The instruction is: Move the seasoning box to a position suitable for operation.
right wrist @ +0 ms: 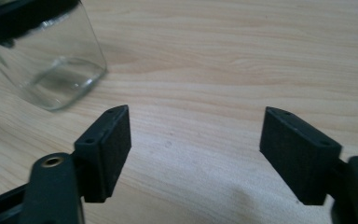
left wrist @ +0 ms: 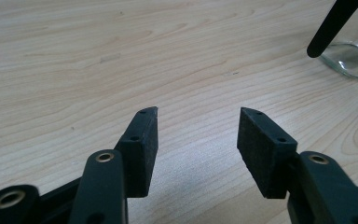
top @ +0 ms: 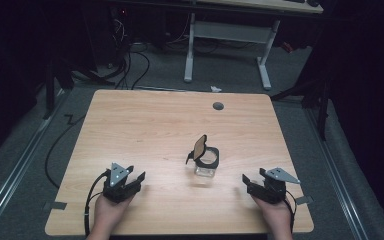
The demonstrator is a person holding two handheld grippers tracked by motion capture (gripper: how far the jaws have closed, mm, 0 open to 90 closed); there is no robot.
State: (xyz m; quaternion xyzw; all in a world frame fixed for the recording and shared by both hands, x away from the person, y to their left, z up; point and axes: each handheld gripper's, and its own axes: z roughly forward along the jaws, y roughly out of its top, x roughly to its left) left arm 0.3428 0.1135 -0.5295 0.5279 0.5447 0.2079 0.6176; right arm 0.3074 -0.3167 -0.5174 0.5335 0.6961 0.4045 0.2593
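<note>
From the high view, a glass jar (top: 206, 167) with a black flip lid raised stands on the wooden table (top: 145, 125), between the left gripper (top: 130, 181) and right gripper (top: 252, 184). The left gripper view shows its jaws parted, gripping nothing, the jar at upper right. The right gripper view shows jaws spread wider, empty, jar upper left.

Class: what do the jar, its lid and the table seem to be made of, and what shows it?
Jar: clear glass, probably; the wood shows through it, with glints at its base. Lid: dark collar looks like matte plastic; the tan flap's material is unclear. Table: pale wood grain, smooth, possibly laminate.
</note>
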